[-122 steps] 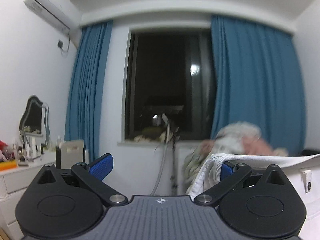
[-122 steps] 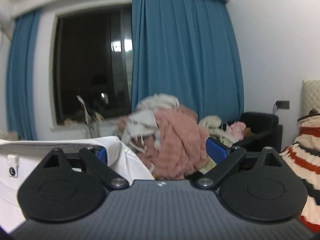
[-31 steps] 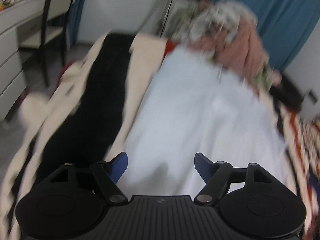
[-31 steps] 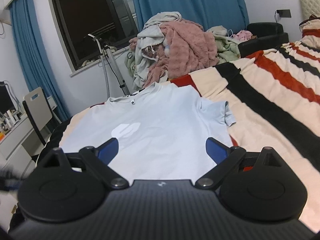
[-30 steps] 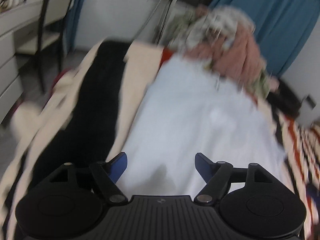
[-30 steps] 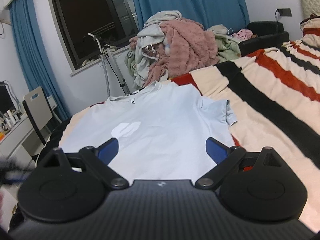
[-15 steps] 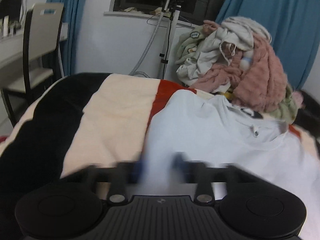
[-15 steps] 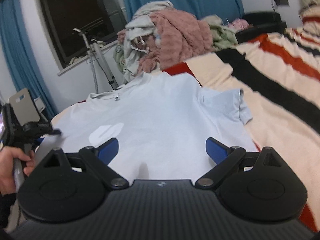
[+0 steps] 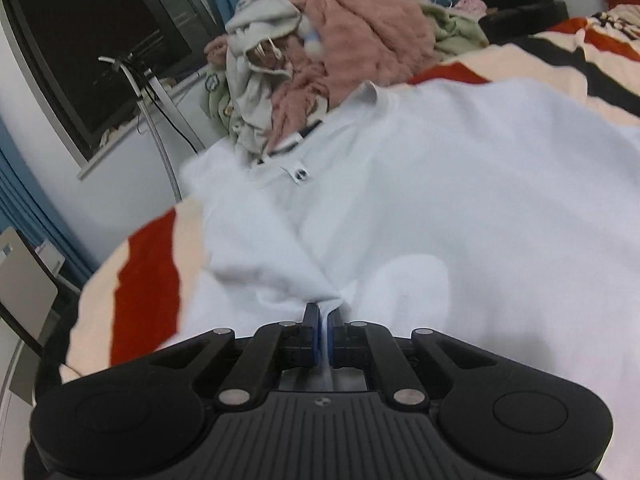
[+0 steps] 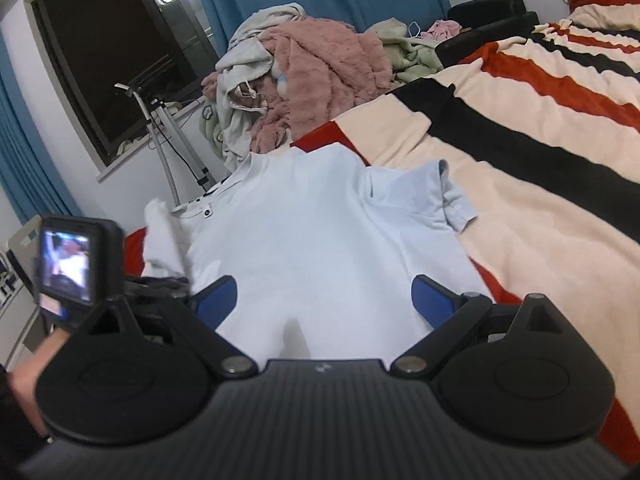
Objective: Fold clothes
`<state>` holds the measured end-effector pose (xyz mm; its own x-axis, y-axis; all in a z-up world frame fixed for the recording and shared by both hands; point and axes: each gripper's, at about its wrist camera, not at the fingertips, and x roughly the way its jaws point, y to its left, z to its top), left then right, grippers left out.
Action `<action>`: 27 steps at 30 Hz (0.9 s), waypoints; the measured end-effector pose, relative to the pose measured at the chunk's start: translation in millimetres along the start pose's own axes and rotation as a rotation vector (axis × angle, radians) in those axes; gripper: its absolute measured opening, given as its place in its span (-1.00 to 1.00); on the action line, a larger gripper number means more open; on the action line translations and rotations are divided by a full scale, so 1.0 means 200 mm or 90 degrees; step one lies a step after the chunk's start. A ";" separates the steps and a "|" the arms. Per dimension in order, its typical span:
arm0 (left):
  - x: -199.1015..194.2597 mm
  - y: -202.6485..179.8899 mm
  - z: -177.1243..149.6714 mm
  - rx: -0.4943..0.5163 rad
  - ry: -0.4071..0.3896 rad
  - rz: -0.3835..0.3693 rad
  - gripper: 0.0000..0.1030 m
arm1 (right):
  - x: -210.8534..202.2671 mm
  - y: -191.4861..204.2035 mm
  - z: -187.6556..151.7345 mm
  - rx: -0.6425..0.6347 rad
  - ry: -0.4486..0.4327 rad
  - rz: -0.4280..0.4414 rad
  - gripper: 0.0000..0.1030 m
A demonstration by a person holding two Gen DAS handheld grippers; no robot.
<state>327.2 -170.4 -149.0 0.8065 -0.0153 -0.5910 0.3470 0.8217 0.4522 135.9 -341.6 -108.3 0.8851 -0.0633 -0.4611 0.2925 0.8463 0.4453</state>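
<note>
Bed (image 10: 540, 208) with a striped cream, red and black cover carries the work; a heap of unfolded laundry (image 10: 308, 76) sits at its far end below the window. White polo shirt (image 10: 320, 240) lies spread flat on the cover, collar toward the laundry heap and hem toward the person, so its long axis runs straight away from both tools. Right sleeve (image 10: 440, 196) lies flat and extended outward to the right. Left sleeve (image 9: 256, 248) is gathered and drawn up off the cover, pulled toward the shirt body. Left hand-held gripper (image 9: 323, 320) is clenched on that sleeve's fabric, jaws fully together with cloth pinched between the blue pads. Right hand-held gripper (image 10: 324, 300) is released, jaws wide apart, hovering above the lower middle of the shirt and holding nothing. Judgement: the coming move is the inward fold of the left sleeve, across the long axis toward the centreline; the left tool is the one engaged, while the right sleeve lies nearer the right tool, ahead and to its right, untouched.
</note>
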 end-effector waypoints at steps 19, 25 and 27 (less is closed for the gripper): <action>-0.31 0.99 -0.51 -0.507 -0.034 -0.187 0.48 | 0.00 0.02 -0.03 -0.013 0.010 -0.001 0.85; -0.07 1.05 -0.52 -0.584 -0.003 -0.216 -0.54 | 0.00 0.03 -0.04 -0.030 0.014 -0.015 0.85; -0.09 1.07 -0.49 -0.576 -0.032 -0.225 -0.82 | -0.01 0.04 -0.05 -0.040 0.012 -0.020 0.85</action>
<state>340.8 60.6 -107.6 0.7537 -0.3523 -0.5548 0.0911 0.8921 -0.4426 134.0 -329.0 -111.0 0.8686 -0.0800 -0.4889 0.2956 0.8757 0.3819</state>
